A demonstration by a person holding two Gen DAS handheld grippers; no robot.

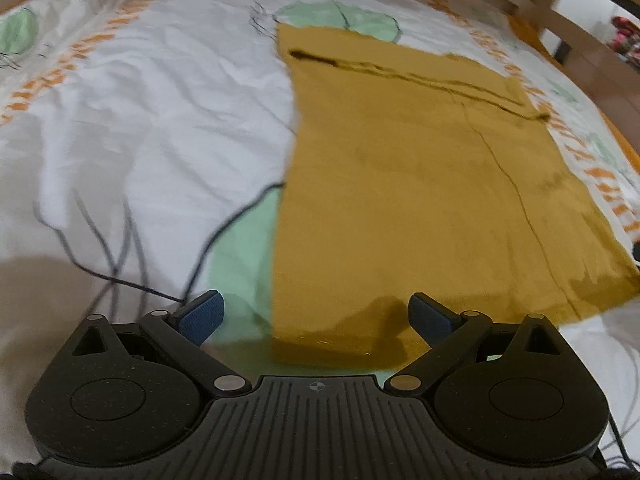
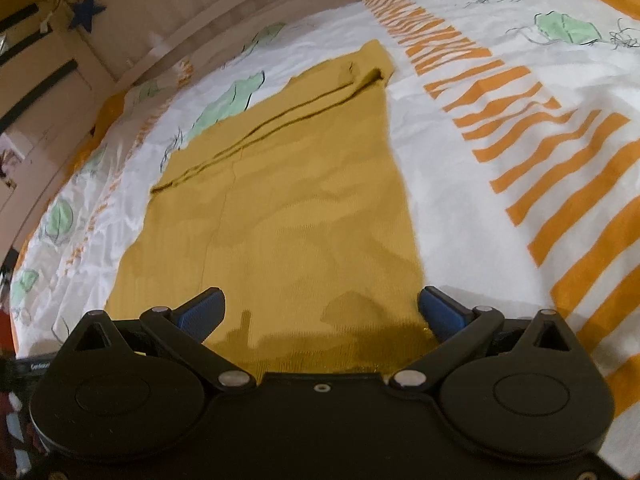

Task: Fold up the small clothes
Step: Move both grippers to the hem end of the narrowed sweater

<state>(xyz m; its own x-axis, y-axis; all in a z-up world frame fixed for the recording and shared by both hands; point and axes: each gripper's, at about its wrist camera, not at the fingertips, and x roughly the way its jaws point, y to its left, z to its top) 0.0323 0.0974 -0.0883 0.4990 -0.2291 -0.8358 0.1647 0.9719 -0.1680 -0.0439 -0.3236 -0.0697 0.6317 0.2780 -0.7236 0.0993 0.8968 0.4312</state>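
1. Left wrist view: I am looking along the left gripper point(image 1: 316, 314), whose blue-padded fingers point(image 1: 204, 314) are standing spread wide with nothing between them.
2. The mustard garment point(image 1: 420, 184) is lying flat on the bed sheet point(image 1: 140, 112), stretching away from the gripper toward the far side of the bed.
3. The garment's near hem is sitting just in front of the left gripper; its near left corner is falling between the two fingers, and I cannot tell whether either pad is touching the cloth.
4. A dark folded edge is running across the far part of the garment, and a thin seam line is running down its right portion.
5. The sheet is showing as white, wrinkled fabric with pale green leaf shapes, thin dark lines and orange striped bands.
6. A wooden bed frame point(image 1: 560, 8) is appearing beyond the sheet at the upper right.
7. Right wrist view: I am seeing the right gripper point(image 2: 322, 312) with its fingers point(image 2: 442, 312) likewise held wide apart, gripping nothing.
8. Here the garment point(image 2: 300, 200) is filling the middle of the picture, its near edge just ahead of the gripper and its near right corner lying beside the right-hand pad.
9. The orange stripes point(image 2: 540, 152) of the sheet are lying to the right of the garment.
10. A dark blue star point(image 2: 86, 10) is hanging on the wall at the upper left.
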